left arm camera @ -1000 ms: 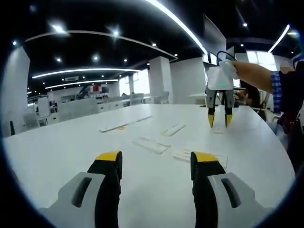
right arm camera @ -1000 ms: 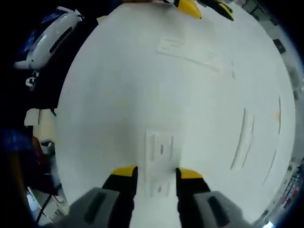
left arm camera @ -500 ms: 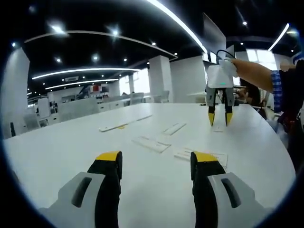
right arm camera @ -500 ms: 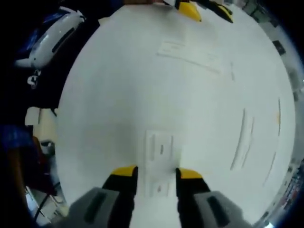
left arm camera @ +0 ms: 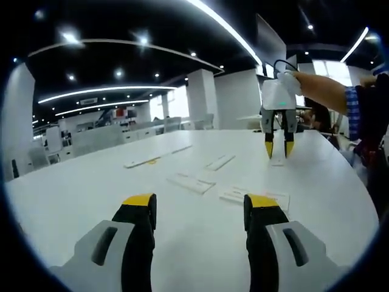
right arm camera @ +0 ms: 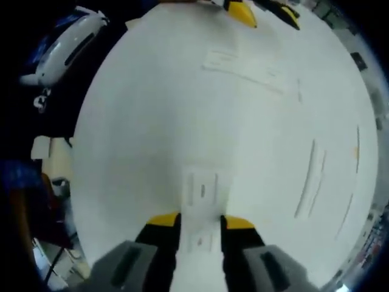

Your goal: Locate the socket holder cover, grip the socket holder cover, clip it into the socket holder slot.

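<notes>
**Right gripper straddling white cover piece on table; left gripper idle and apart**

In the right gripper view, the right gripper (right arm camera: 200,220) is pointing down at the white table (right arm camera: 146,121). Its two yellow-tipped jaws are standing on either side of a flat white rectangular piece, the socket holder cover (right arm camera: 202,204), which is lying on the table surface. The jaws are sitting close against the piece's edges, but whether they are actually pinching it cannot be told. The near end of the cover is running down between the jaws; its far end, bearing slot-like markings, is projecting beyond the tips.

In the left gripper view, the same gripper is showing at the far right of the table (left arm camera: 79,182), tips down, held by a person's arm (left arm camera: 322,92) in a checked sleeve.

The left gripper (left arm camera: 199,205) is hovering low over the table with its jaws well apart and nothing between them. Its yellow tips are also appearing at the top edge of the right gripper view.

Further white flat parts are lying on the table: one just beyond the left gripper's right jaw (left arm camera: 234,195), one nearer the middle (left arm camera: 191,183), and long strips farther off (left arm camera: 220,162).
</notes>
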The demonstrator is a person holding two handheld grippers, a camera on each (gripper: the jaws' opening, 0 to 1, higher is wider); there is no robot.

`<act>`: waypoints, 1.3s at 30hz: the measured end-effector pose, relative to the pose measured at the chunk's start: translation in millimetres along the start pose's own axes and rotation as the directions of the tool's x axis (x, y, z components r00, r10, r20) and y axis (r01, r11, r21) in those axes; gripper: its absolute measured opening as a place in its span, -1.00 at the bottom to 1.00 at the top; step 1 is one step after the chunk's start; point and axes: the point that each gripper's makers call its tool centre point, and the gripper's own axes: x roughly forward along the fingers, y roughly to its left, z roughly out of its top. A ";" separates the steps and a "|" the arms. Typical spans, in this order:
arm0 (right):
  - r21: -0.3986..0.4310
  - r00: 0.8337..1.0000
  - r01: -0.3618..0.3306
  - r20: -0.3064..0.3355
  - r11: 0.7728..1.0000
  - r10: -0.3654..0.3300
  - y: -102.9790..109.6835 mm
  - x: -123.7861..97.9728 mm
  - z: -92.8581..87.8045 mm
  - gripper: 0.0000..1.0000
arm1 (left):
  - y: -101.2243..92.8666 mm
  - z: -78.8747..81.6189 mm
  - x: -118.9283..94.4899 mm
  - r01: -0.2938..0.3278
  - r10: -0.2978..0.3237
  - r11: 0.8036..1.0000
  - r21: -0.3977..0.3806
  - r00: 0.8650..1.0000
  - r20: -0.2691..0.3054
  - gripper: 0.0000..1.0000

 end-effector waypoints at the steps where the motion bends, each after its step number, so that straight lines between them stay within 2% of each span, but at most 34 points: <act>1: 0.009 1.000 0.000 -0.001 1.000 0.000 0.0 0.0 -0.3 -0.44 | -0.8 -0.1 0.1 0.003 -0.003 1.000 0.000 1.000 -0.001 0.16; 22: 0.052 1.000 0.013 0.013 0.999 -0.014 -4.9 -9.3 -6.8 -0.47 | -6.9 -2.1 2.2 0.018 -0.018 1.000 0.003 1.000 -0.005 0.16; 28: 0.059 1.000 -0.020 -0.003 0.998 0.020 -5.4 -7.3 -14.7 -0.47 | -8.3 -2.5 2.7 0.021 -0.021 1.000 -0.002 1.000 -0.001 0.16; 35: 0.100 1.000 -0.017 -0.018 0.995 0.019 -16.4 -9.9 -27.5 -0.47 | -12.5 -5.7 4.7 0.039 -0.039 0.999 -0.009 0.999 -0.009 0.16; 39: 0.119 1.000 -0.005 0.028 0.993 0.002 -31.3 -14.8 -29.8 -0.47 | -15.3 -7.0 8.6 0.053 -0.053 0.998 -0.027 0.999 -0.009 0.16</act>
